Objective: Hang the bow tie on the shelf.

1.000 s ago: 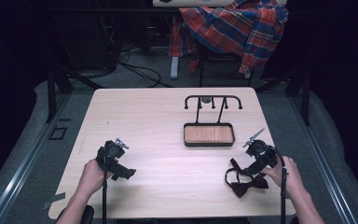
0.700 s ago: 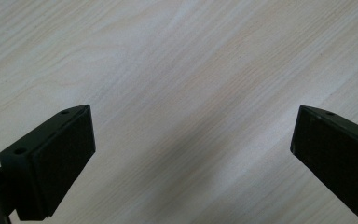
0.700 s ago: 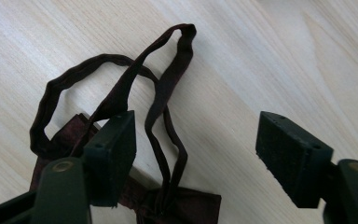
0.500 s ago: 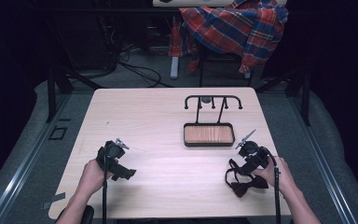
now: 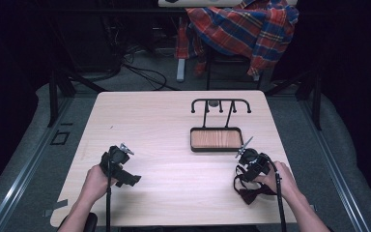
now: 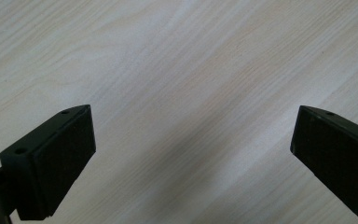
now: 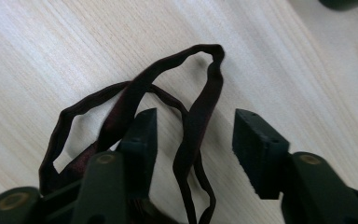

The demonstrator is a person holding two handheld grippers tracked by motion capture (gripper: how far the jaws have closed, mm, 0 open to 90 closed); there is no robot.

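On the pale wooden table (image 5: pixel 174 125), a dark maroon looped strap (image 7: pixel 135 98) lies between the closing, not-yet-clamped right claw (image 7: pixel 193 135).

Strap (image 7: pixel 186 135) on table (image 5: pixel 174 121), before the tray (image 5: pixel 216 140).

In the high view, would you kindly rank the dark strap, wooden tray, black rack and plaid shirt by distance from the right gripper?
1. Strap, under the gripper.
2. Tray, just beyond.
3. Rack, behind the tray.
4. Shirt, past the table.
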